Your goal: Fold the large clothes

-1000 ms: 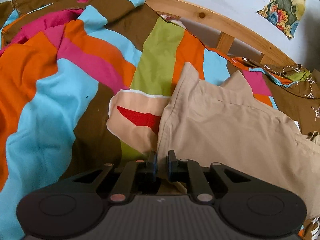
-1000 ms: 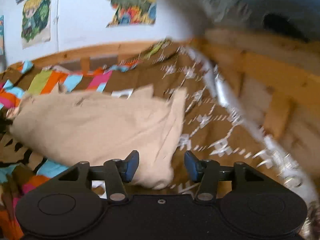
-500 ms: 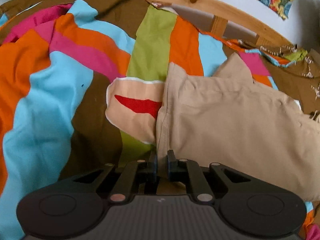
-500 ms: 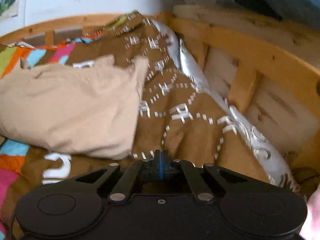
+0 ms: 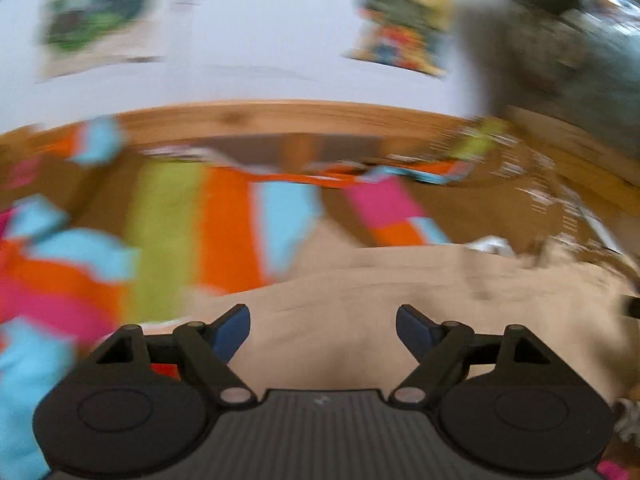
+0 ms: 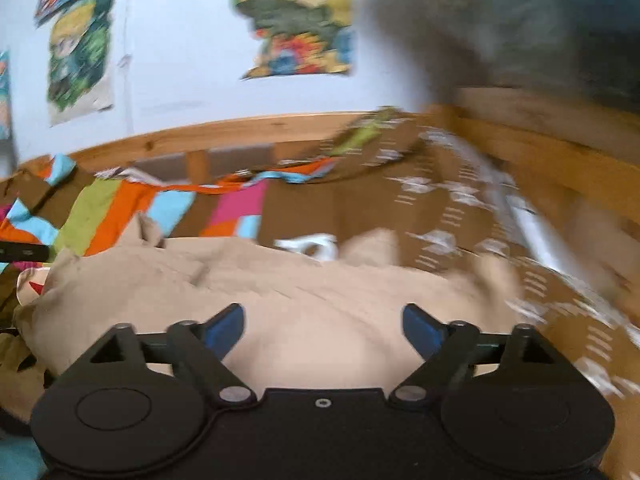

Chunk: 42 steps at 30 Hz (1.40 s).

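Beige garment [image 6: 320,304] spread flat on striped bedspread [image 5: 224,224], just ahead of both tools. Left gripper [image 5: 323,330] with jaws wide apart, nothing between the blue-tipped fingers [image 5: 230,330]. Right gripper [image 6: 323,328] likewise spread wide and empty, hovering over the cloth's near edge.

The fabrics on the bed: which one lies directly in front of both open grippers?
The plain beige garment. Unlike the striped multicolour cover and the brown white-patterned cloth behind it, it has no pattern.
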Available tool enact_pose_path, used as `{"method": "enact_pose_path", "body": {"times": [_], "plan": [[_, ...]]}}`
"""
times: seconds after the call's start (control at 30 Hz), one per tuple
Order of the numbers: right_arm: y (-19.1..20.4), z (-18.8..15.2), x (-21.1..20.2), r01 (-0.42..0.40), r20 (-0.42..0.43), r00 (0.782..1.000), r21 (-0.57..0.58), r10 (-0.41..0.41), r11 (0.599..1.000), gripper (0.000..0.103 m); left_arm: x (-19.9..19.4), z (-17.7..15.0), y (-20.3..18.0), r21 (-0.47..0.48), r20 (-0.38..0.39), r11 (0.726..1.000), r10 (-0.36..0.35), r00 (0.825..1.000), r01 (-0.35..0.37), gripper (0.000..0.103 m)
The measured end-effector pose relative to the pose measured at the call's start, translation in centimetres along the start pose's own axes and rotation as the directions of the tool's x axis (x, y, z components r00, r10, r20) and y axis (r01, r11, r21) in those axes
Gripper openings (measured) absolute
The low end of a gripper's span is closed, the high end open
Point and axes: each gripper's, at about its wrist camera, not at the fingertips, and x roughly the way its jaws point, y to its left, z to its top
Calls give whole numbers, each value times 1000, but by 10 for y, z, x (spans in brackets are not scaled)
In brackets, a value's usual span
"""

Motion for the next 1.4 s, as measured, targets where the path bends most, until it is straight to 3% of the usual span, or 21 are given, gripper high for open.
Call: {"method": "enact_pose_path", "body": {"times": [0.1,0.2,0.27,0.33,0.43,0.53,0.7,0.87,1.0,1.03,1.1,1.3,1.4], "plan": [[44,14,48,-27,16,999,-114,29,993,92,43,6,-27,69,-39,996,-62,997,64,85],[73,11,81,38,21,999,-234,-34,971,99,81,-3,-38,106,-102,994,-16,995,26,88],[80,-5,103,65,-52,995,-298,-84,952,99,94,-14,-35,114,-109,993,-13,994,26,95],[71,-21,111,46,-91,994,-226,-68,973,99,99,-29,-30,108,-128,993,-33,991,47,96],[68,-46,106,64,-8,998,-186,-66,981,99,103,-47,-25,101,-98,992,-68,993,78,99],[73,-48,108,90,10,996,-208,-90,974,101,108,-50,-26,108,-80,991,-67,995,75,102],[63,-33,92,39,-35,998,-187,-47,982,99,86,-37,-24,93,-63,995,-39,997,45,102],[45,-29,34,181,52,983,-293,-173,939,98,21,-39,-6,-23,10,998,-58,998,58,103],[13,-50,20,227,-5,972,-253,-236,941,100,12,-57,4,-76,-66,997,-14,998,9,103],[-1,-59,24,220,-52,971,-185,-233,958,101,17,-63,5,-67,-94,998,11,995,-17,102],[-16,-70,25,189,-60,979,-65,-193,980,102,25,-70,7,-54,-116,998,37,993,-43,103],[-14,-75,28,191,-39,980,-80,-194,978,102,26,-71,13,-98,-128,994,28,991,-40,103],[-13,-73,23,199,-27,979,-74,-201,977,102,5,-70,20,-201,-113,979,15,993,-38,103]]}}
